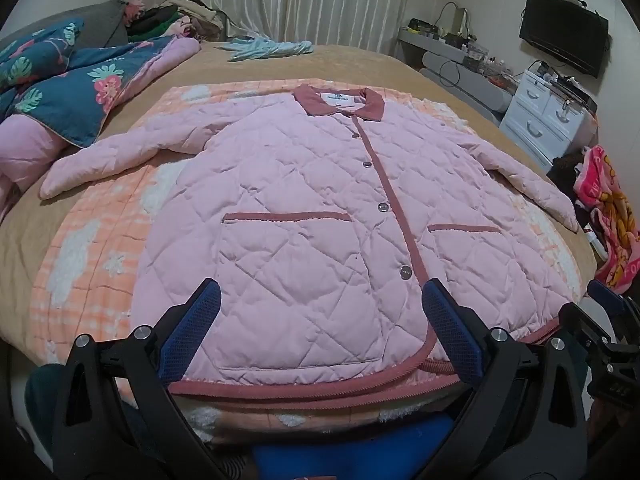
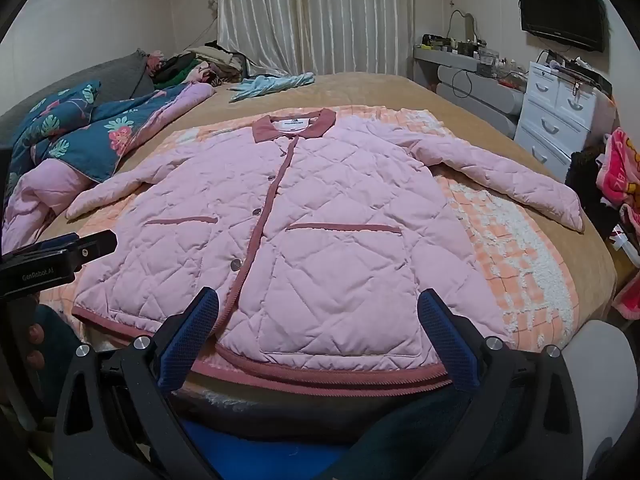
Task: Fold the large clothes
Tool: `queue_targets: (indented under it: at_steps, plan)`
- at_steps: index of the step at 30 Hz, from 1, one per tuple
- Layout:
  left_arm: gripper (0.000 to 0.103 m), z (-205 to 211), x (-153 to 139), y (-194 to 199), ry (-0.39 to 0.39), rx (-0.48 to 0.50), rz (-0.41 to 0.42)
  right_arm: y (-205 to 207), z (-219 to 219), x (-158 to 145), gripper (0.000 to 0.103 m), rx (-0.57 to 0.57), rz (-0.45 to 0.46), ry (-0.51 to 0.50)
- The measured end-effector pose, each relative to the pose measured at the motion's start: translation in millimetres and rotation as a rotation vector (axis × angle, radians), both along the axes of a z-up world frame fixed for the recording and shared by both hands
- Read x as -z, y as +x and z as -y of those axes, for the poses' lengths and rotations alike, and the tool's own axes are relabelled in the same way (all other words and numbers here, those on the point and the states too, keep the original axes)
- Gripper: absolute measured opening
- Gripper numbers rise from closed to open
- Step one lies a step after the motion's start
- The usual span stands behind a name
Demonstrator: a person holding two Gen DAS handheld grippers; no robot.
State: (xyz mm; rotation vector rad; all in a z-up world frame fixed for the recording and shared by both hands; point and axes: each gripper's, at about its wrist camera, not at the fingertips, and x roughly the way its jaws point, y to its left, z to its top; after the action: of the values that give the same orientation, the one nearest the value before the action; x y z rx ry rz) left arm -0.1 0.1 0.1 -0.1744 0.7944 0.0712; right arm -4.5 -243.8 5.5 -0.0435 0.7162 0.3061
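A pink quilted jacket (image 1: pixel 304 216) with a dusty-red collar, placket and hem trim lies flat and buttoned, face up, on an orange checked blanket (image 1: pixel 80 256) on the bed. Both sleeves are spread out to the sides. My left gripper (image 1: pixel 320 292) hovers open just above the jacket's near hem, left of the placket, with nothing between its blue pads. In the right wrist view the same jacket (image 2: pixel 320 216) lies ahead, and my right gripper (image 2: pixel 318 294) is open over the hem by the right pocket. Neither gripper touches the fabric.
A blue floral quilt (image 1: pixel 60 80) is heaped at the bed's left. A light blue garment (image 1: pixel 268 48) lies at the far end near the curtains. White drawers (image 1: pixel 540 116) and a pink patterned towel (image 1: pixel 608 216) stand to the right. The other gripper's body (image 2: pixel 52 260) shows at the left edge.
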Motion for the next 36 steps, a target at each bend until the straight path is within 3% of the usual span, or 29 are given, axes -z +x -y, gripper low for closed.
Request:
queue_targets:
  at_steps: [14, 36]
  plan:
    - [0.094, 3, 2, 12, 0.027, -0.016, -0.009, 13, -3, 6, 0.099, -0.001, -0.02, -0.017]
    - [0.094, -16, -1, 103, -0.032, -0.044, -0.064, 118, -23, -26, 0.099, -0.009, -0.034, -0.032]
